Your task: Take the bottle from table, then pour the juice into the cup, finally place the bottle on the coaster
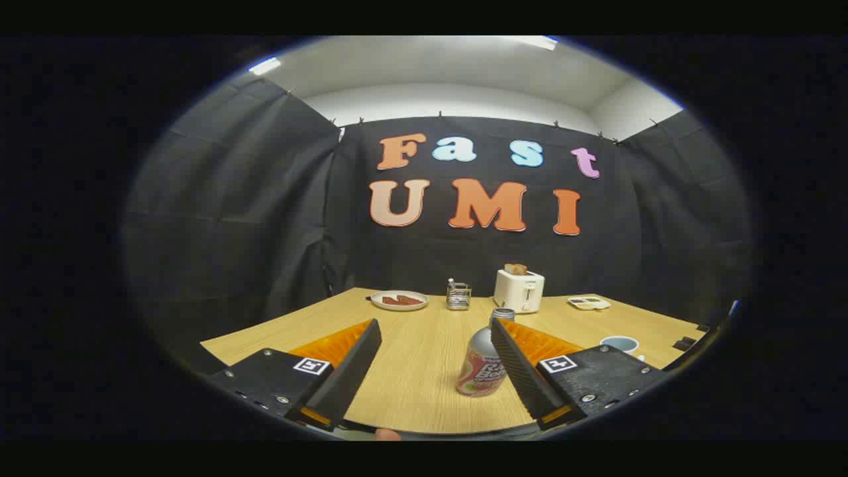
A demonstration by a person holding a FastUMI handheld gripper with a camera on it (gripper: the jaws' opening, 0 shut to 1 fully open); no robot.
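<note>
A silver bottle (485,361) with a pink and green label and a metal cap stands upright on the wooden table (411,371). It is just ahead of my gripper (436,324), close against the inner side of the right finger, which covers part of it. The gripper is open, its fingers (351,361) spread wide with a broad gap on the bottle's left. A pale blue cup (620,344) sits on the table to the right, beyond the right finger. I cannot pick out a coaster.
At the table's far side stand a white toaster (519,289) with bread in it, a small metal rack (458,296), a plate (399,300) with food, and a small white tray (588,303). A dark object (684,343) lies near the right edge.
</note>
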